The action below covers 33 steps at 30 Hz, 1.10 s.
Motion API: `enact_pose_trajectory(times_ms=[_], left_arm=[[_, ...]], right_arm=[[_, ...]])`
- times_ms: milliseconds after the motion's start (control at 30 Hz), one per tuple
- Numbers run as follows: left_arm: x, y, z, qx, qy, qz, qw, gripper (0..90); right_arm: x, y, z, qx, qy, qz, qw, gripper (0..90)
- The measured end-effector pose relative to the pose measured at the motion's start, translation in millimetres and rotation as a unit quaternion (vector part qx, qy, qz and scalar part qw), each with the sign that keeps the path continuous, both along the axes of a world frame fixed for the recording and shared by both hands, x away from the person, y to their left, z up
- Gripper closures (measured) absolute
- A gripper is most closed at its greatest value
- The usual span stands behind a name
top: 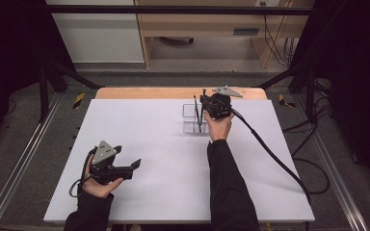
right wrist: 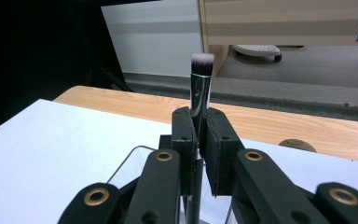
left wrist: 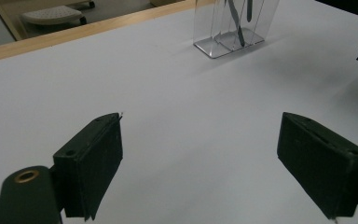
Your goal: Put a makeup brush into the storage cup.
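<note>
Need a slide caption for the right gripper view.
Right tool clamps an upright makeup brush above the clear organizer.

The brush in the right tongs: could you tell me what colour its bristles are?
White with dark tips on the brush, clearest in the right gripper view.

Table, white-topped, lying under the work area, a wooden edge strip showing along its far side. Grey floor stretching beyond it. Light wooden desk standing at the back, a white panel leaning beside it. Loose black cables hanging at the desk's right end.
</note>
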State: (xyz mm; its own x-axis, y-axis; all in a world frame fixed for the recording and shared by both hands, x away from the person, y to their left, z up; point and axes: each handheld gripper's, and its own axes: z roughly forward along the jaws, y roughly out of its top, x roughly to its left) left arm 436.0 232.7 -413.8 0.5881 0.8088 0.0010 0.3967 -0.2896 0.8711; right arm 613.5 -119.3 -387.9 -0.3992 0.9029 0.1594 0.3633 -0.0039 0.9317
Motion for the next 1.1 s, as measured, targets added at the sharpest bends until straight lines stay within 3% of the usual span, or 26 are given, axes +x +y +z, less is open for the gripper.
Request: enact_pose_trajectory(times_ms=[733,967,1100], left_arm=[[-0.1,-0.7,-0.3,0.001,-0.001,0.000,1.0000,13.4],[0.1,-1.0,-0.7,0.001,0.001,0.000,1.0000,13.4],[0.1,-1.1,-0.8,0.002,0.001,0.000,1.0000,13.4]], right_arm=[[-2.2,0.2,-26.8,-0.004,0.036,0.005,0.9993,83.4],[-3.1,-0.6,-29.0,-0.013,0.054,0.005,0.9984,81.0],[-8.0,-3.7,-28.1,-0.016,0.050,0.006,0.9986,77.0]])
